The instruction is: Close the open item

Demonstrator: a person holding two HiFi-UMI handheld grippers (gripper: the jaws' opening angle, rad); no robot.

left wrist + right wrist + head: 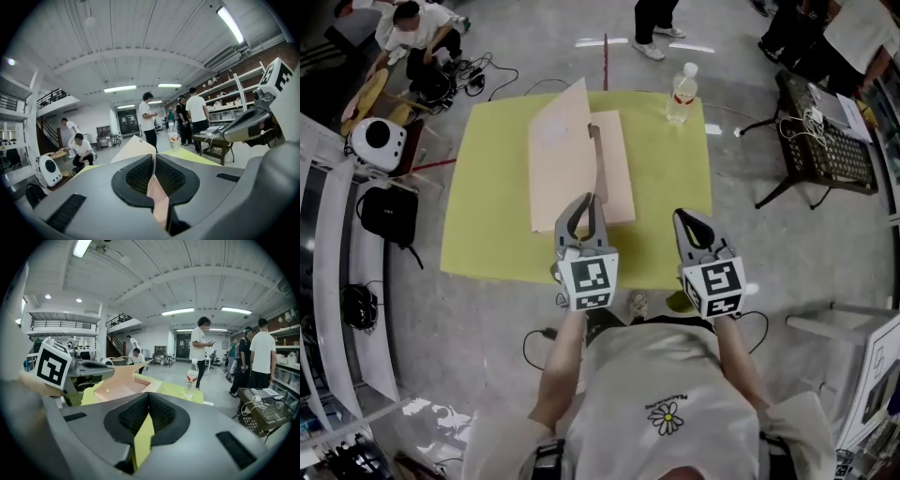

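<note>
One open pink box (614,169) on yellow table (487,216)

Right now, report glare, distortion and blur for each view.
Head view: evenly lit, glare streaks on the floor, edges bowed, box sharp. Left gripper view: fisheye with black corners, ceiling lamp blown out, jaws slightly soft. Right gripper view: same fisheye, lamp blown out, bottle clear.

The box (617,169) fills the middle of the yellow surface (492,206). Its lid (558,150) stands up like a wall on its left side. A bottle (681,94) stands at the far right. The surface is open left of the lid and right of the box.
</note>
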